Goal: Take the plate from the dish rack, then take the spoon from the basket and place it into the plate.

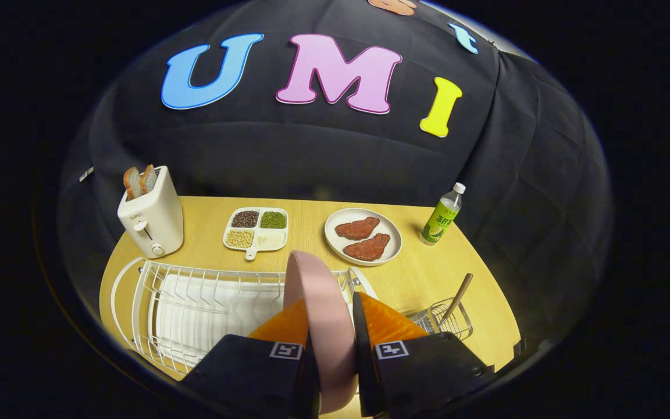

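A pink plate (319, 314) stands on edge between my two fingers, and my gripper (330, 319) is shut on it. The plate is held above the right part of the white wire dish rack (195, 308), whose slots hold nothing else. To the right of the fingers sits a small wire basket (448, 320). A spoon with a wooden handle (459, 298) leans upright in it, its bowl hidden inside the basket.
Beyond the rack on the wooden table (428, 267) stand a white toaster (152, 216) with bread slices, a divided dish of beans (256, 229), a plate with two meat pieces (363, 235) and a green bottle (442, 215).
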The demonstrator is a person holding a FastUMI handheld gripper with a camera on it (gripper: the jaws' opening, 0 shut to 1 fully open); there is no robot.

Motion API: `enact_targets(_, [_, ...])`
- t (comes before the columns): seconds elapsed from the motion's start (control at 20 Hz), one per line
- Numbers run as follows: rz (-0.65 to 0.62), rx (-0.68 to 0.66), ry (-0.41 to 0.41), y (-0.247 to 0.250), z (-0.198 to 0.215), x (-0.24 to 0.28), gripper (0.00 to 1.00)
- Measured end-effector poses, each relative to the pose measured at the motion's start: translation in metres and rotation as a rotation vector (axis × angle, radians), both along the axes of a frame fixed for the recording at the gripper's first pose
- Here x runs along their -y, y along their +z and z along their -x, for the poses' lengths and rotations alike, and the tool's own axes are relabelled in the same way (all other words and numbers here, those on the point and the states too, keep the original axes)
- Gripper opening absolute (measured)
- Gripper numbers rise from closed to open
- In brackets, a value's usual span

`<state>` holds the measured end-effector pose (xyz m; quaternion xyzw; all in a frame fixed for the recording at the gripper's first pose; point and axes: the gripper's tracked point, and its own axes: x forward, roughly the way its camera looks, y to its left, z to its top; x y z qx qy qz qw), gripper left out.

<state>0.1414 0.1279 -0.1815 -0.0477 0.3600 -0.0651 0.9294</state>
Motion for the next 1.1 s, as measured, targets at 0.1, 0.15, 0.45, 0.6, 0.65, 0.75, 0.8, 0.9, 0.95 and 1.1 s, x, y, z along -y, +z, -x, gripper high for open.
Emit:
enact_targets(0.1, [0.001,-0.003,0.004,0.001,0.001,0.000,0.30])
enact_targets(0.15, [0.002,-0.005,0.008,0.001,0.003,0.000,0.30])
enact_targets(0.45, [0.065,0.025,0.054,0.010,0.003,-0.010,0.30])
enact_targets(0.6, [0.080,0.068,0.082,0.024,-0.001,-0.017,0.30])
enact_targets(0.65, [0.042,0.064,0.090,0.023,-0.001,-0.024,0.30])
enact_targets(0.75, [0.020,0.043,0.082,0.023,0.002,-0.022,0.28])
enact_targets(0.8, [0.024,0.041,0.086,0.023,0.002,-0.018,0.28])
enact_targets(0.9, [-0.020,0.037,0.103,0.025,0.008,-0.020,0.28])
enact_targets(0.95, [-0.055,0.035,0.110,0.027,0.012,-0.021,0.28])
enact_targets(1.1, [-0.170,0.032,0.143,0.041,0.026,-0.015,0.28])
